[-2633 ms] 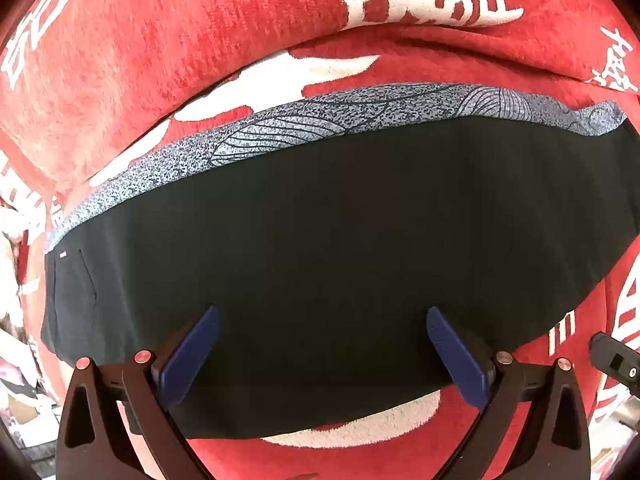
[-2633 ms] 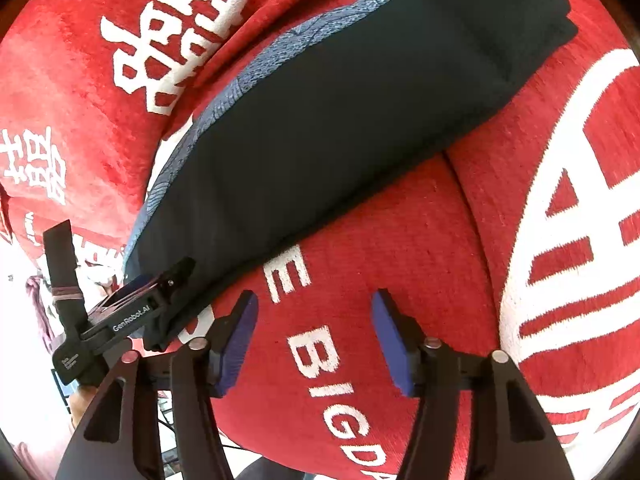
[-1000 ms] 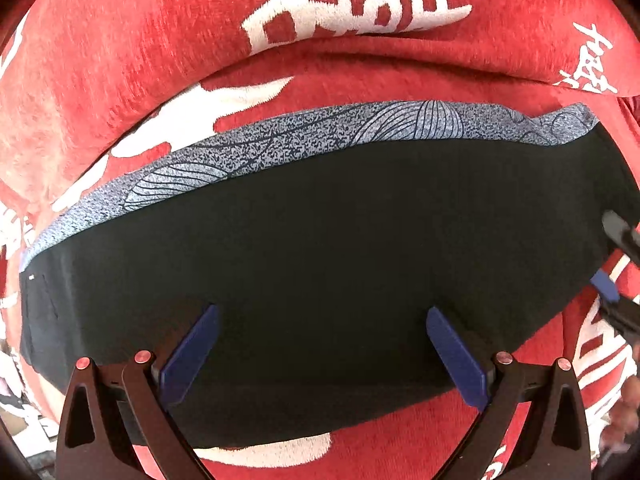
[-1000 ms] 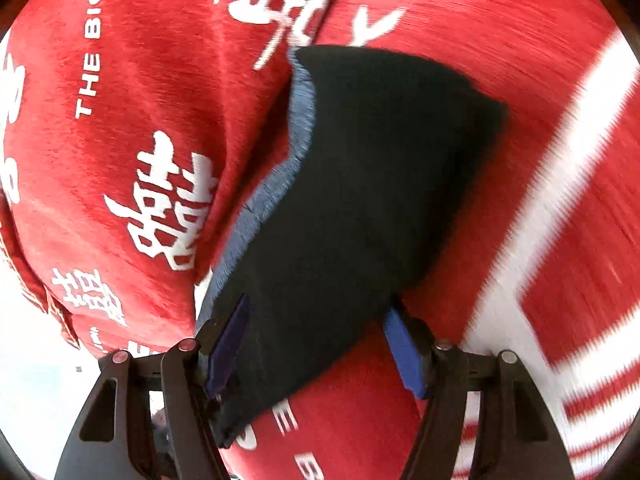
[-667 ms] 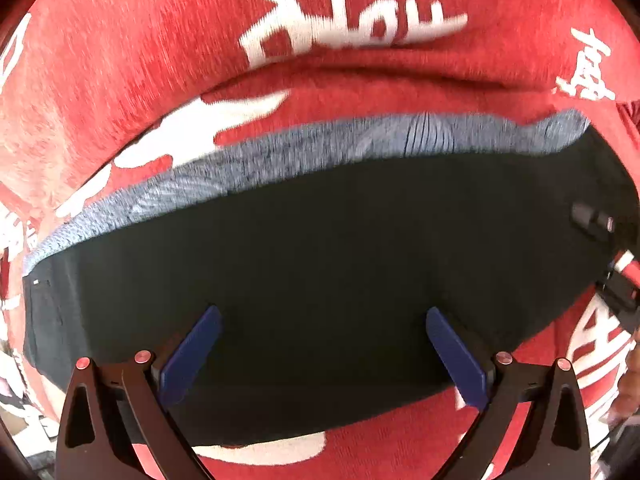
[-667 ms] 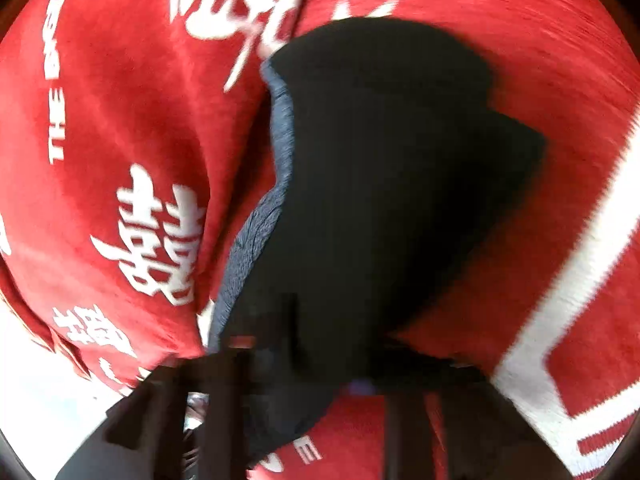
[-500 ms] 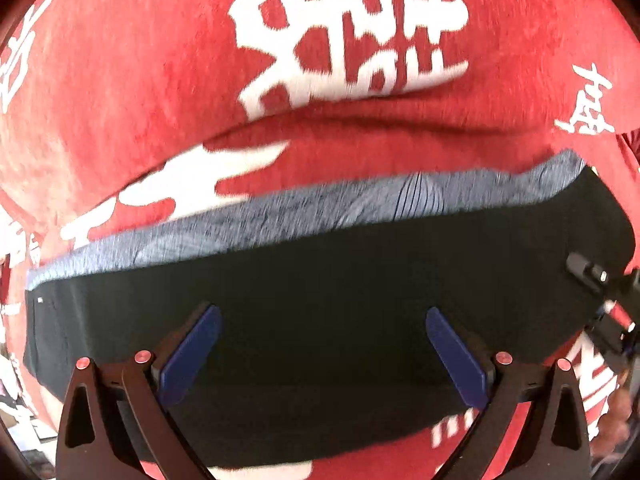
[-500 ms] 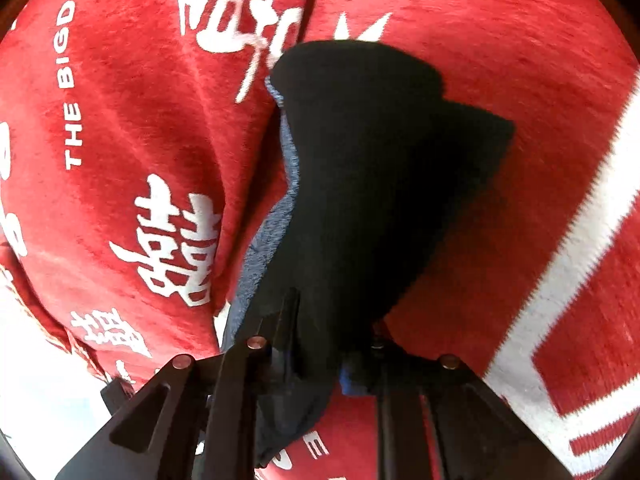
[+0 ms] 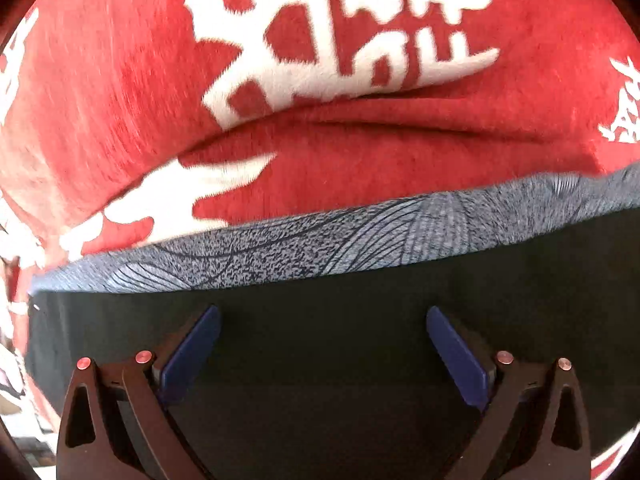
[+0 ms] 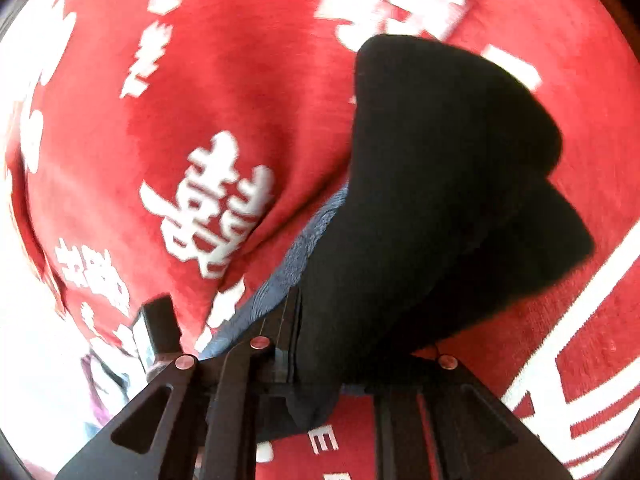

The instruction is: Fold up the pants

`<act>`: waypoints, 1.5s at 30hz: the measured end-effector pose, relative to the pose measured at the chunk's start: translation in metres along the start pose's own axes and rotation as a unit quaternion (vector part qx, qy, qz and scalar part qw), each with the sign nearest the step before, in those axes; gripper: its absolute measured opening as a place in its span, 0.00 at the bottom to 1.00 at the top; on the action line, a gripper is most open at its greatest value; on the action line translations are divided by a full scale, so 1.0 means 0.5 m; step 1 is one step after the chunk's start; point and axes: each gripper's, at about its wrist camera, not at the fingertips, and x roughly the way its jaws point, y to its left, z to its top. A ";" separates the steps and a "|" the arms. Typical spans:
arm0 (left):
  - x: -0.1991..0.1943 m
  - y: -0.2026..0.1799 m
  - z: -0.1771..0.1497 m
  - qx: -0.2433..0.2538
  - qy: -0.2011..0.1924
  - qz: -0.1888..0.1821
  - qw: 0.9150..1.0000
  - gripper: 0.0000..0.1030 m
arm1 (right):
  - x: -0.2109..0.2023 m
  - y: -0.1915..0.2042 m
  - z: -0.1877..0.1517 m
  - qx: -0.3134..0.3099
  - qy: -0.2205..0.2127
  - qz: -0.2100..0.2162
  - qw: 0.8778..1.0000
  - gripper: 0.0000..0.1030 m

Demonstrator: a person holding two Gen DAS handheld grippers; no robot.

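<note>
My right gripper (image 10: 316, 372) has just been closing and now pinches the end of the black pants (image 10: 440, 200), lifted off the red blanket (image 10: 240, 80). Only my left gripper (image 9: 322, 344), fingers wide, shows their grey patterned band (image 9: 320, 248) lying flat, blanket beyond.

Bright daylight, fisheye-bent edges, motion blur, blown-out lower-left corner.
</note>
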 end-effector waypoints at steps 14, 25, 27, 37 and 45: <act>-0.048 0.324 -0.051 -0.065 0.007 -0.019 0.998 1.00 | 0.100 0.363 -0.184 -0.371 0.014 -0.200 0.907 0.18; -0.028 0.627 -0.219 -0.112 0.050 0.006 0.992 1.00 | 0.359 0.456 -0.444 -0.534 0.087 -0.367 0.757 0.43; -0.029 0.641 -0.234 -0.113 0.054 -0.007 0.992 1.00 | 0.336 0.478 -0.442 -0.512 0.091 -0.344 0.782 0.43; -0.065 0.725 -0.236 -0.064 0.022 -0.100 0.993 1.00 | 0.197 0.528 -0.361 -0.071 0.123 -0.028 0.989 0.54; -0.171 0.846 -0.210 -0.162 -0.043 -0.134 0.977 1.00 | 0.300 0.630 -0.436 -0.184 0.155 -0.173 0.955 0.67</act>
